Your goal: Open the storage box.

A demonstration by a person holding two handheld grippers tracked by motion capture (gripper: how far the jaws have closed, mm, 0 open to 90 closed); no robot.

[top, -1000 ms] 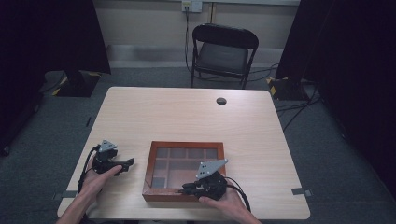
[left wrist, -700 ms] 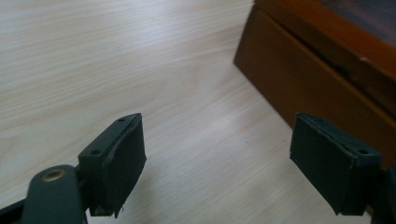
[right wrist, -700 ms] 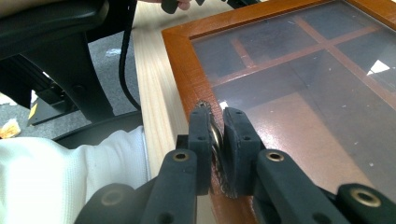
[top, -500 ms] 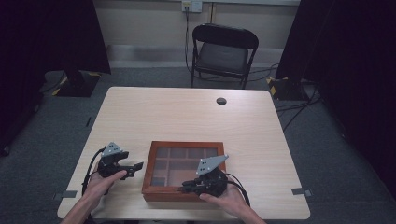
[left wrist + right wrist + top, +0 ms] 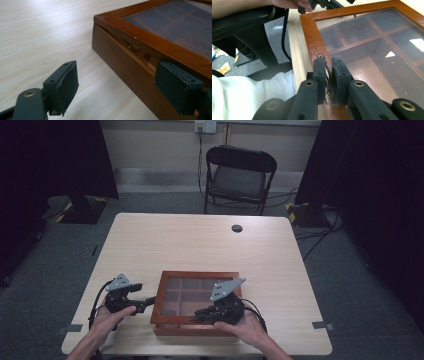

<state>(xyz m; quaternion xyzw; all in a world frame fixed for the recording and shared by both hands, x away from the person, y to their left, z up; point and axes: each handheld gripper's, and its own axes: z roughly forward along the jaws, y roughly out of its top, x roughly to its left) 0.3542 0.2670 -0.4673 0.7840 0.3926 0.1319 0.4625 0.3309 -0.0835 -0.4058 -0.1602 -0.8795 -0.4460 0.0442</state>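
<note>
Wooden box (image 5: 196, 304) with a glass-panelled lid (image 5: 372, 50) sits at the near edge of the table (image 5: 200, 245), between the two hands. The right gripper (image 5: 328, 75) is clamped tight on a small metal pull (image 5: 327, 72) at the front rail of the lid; the lid looks raised a crack, a thin gap showing along the near side (image 5: 132, 48) in the left gripper view. The left gripper (image 5: 145, 301) hovers just beside the box's left front corner, its jaws standing wide with nothing between them; one pad (image 5: 178, 90) is close to the box's side wall, though whether it touches I cannot tell from this angle. Risks, as I judge them: the pull is small and smooth, so it could slip out of the pads if the lift is angled rather than following the hinge arc, and the lid would drop back on the frame (glass panel, so a hard drop matters). The box sits close to the table edge and is not braced; a lift with drag could tip it or haul it toward the person. The left gripper, if it moves in to steady the box, could catch the lid edge instead of the wall. Count: one box, one lid, one pull, two grippers, one table, one folding chair (image 5: 239, 175) beyond it; the compartments under the glass are too dim to count surely.
</note>
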